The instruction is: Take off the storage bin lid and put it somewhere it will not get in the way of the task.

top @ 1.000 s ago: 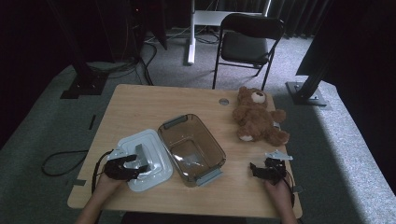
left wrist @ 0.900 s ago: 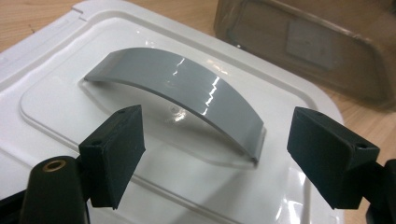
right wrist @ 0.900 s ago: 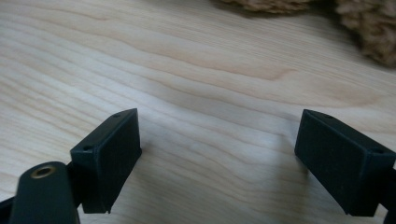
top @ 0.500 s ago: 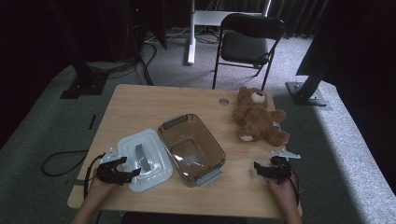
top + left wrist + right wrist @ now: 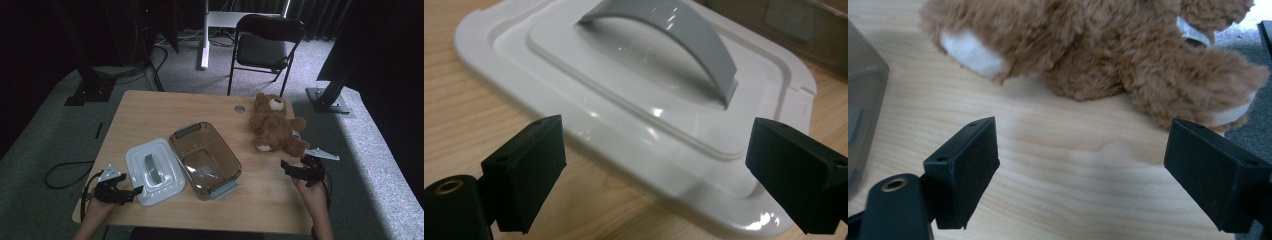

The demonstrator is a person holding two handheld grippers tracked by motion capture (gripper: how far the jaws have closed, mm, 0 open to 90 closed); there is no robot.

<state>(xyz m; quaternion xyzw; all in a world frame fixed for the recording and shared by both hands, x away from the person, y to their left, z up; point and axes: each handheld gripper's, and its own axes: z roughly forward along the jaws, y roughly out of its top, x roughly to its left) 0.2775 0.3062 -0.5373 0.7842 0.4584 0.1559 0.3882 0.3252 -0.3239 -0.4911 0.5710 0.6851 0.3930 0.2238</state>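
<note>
In the left gripper view the white lid (image 5: pixel 634 120) runs off the top edge. In the right gripper view the teddy bear (image 5: pixel 1098 45) is cut off above, head unseen.

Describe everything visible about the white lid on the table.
The white lid is glossy plastic, a rounded rectangle with a raised centre panel and an arched grey handle. It lies flat, handle up, on the wooden table, its edge against the clear brown container. The left hand-held gripper sits open at its near edge, not gripping it.
</note>
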